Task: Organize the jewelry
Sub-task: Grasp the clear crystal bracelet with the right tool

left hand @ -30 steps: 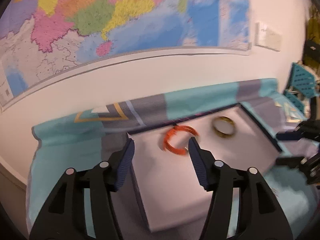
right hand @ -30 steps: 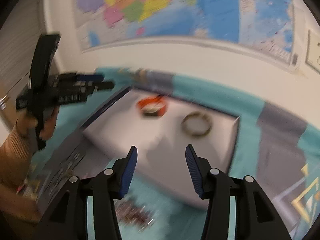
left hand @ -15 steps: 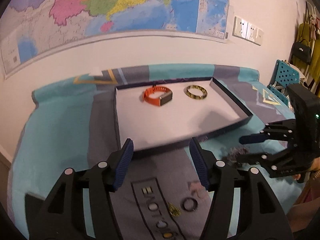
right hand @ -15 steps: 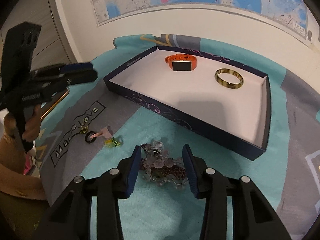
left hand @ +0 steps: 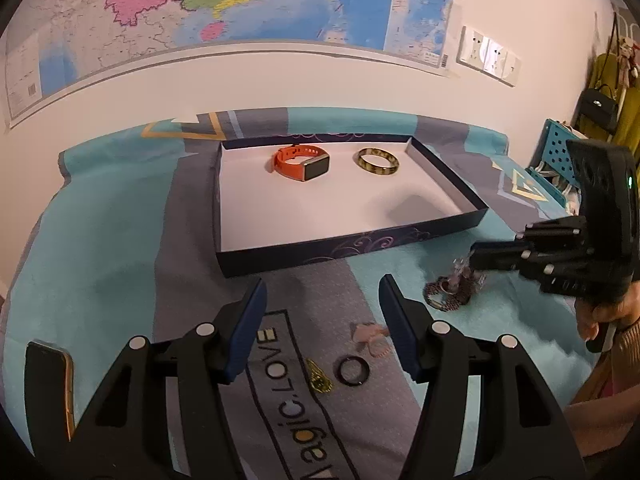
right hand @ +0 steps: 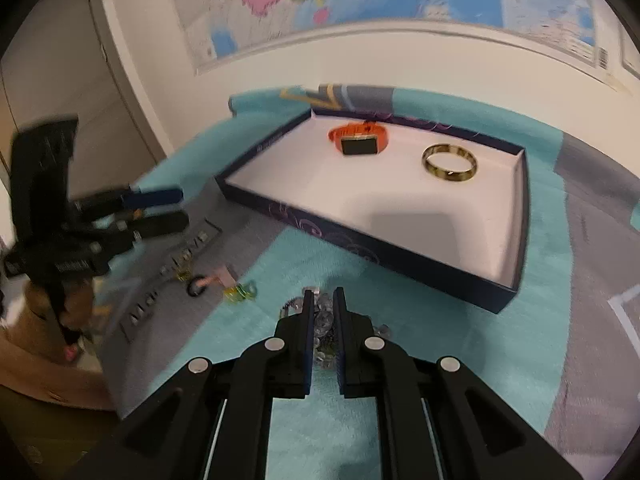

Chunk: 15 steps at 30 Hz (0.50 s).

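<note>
On the left of the blanket, which is soft, turquoise and grey, the left gripper hangs above the printed grey stripe with its jaws wide apart and nothing between them. Under it lie small pieces: a little gold charm, a thin black ring and a pale pink piece, all close together on the cloth.

Behind them stands a shallow box of dark blue card with purple swirls on the wall and a plain white floor. Inside, near the back wall, an orange watch with a rubber strap and a square dark face lies beside a gold bangle, smooth and round; the two are near but apart.

More to the right, in front of the box, a heap of beads rests on the turquoise part: clear, glassy beads mixed with a dark reddish chain. The right gripper is down at this heap, its jaws almost closed with only a narrow gap, and clear beads sit between the fingers. Whether the heap is really pinched, I cannot tell.
</note>
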Each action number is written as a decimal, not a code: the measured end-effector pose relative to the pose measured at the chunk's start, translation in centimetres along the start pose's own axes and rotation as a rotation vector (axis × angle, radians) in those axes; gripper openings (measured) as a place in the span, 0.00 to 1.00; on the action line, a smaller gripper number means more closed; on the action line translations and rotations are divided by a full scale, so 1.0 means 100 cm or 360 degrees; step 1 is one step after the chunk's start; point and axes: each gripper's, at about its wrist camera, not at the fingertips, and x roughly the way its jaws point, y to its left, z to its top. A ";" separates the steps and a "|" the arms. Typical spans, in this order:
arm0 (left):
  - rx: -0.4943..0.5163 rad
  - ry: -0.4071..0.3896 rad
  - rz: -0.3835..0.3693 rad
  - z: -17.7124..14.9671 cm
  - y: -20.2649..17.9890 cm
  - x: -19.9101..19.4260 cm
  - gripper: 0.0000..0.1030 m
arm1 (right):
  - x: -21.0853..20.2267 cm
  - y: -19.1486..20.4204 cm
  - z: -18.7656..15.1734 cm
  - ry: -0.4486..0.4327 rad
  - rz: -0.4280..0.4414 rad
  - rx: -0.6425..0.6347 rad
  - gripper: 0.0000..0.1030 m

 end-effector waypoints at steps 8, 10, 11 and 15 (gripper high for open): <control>0.0056 0.0032 -0.0031 -0.015 -0.010 -0.004 0.56 | -0.047 -0.010 -0.001 -0.0173 0.0087 0.0134 0.07; 0.0071 0.0043 -0.0036 -0.020 -0.011 -0.005 0.56 | -0.056 -0.010 -0.003 -0.0204 0.0089 0.0146 0.07; 0.0075 0.0049 -0.0031 -0.022 -0.012 -0.005 0.56 | -0.059 -0.010 -0.003 -0.0211 0.0097 0.0148 0.07; 0.0070 0.0079 -0.0032 -0.032 -0.011 -0.004 0.56 | -0.067 -0.009 -0.007 -0.0238 0.0134 0.0155 0.07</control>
